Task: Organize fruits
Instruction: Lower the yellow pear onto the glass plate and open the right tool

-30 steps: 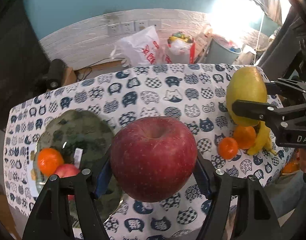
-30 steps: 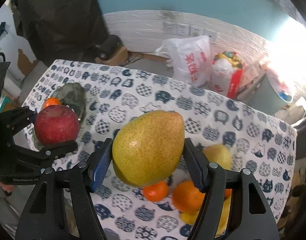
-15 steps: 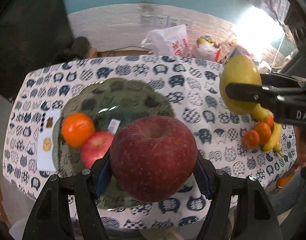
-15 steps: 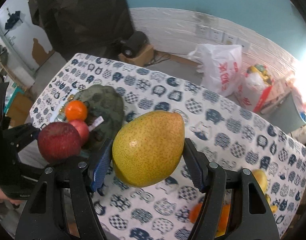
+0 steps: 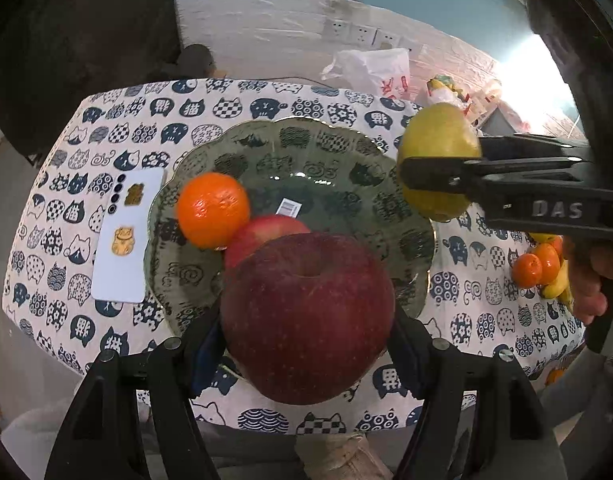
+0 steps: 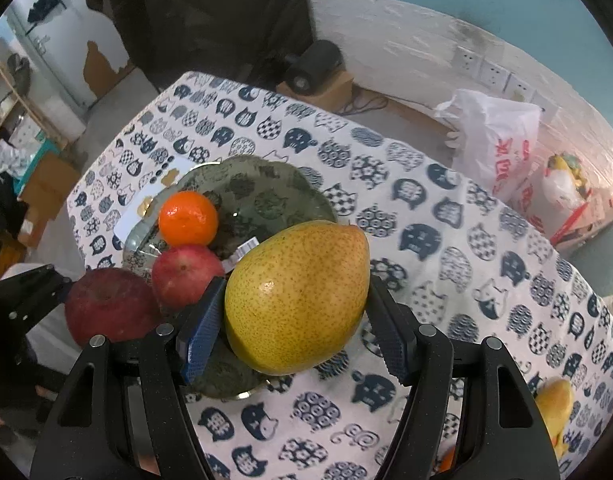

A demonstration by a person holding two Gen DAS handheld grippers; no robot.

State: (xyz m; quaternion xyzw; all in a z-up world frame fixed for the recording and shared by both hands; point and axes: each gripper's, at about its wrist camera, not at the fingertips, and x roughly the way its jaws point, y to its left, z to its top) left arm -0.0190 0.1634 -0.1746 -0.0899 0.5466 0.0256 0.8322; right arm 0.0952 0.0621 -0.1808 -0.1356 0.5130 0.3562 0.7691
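We hold the left tongs (image 5: 306,328) clamped on a large dark red apple (image 5: 306,324), its stem hollow facing up; the blue pads press both flanks. In the left wrist view the apple hangs above the near rim of a green patterned plate (image 5: 338,152), which sits on the worktop (image 5: 486,292) covered by a cat-print cloth.

Our right tongs (image 6: 294,320) are clamped on a yellow-green speckled pear (image 6: 296,296), narrow end pointing right in the right wrist view. From the left wrist view the same pear (image 5: 438,160) sits over the plate's right edge, with one black finger of the right tongs crossing its front.

On the plate we note a mandarin (image 5: 212,210) at the left side and a smaller red apple (image 5: 262,232) touching it, partly hidden behind the held apple. A small white barcode sticker (image 5: 289,206) lies in the plate's middle.

Just left of the plate, a white phone (image 5: 124,240) lies flat, bearing two gold cat stickers.

Well apart at the right end of the worktop we see a cluster of remaining fruit (image 5: 540,264): small oranges touching something yellow, partly hidden by the tongs handle and our right hand (image 5: 590,280). The right wrist view shows another pear (image 6: 554,404) near that corner.

Beyond the worktop: a white plastic bag (image 6: 494,140) on the floor, wall sockets (image 5: 354,34).
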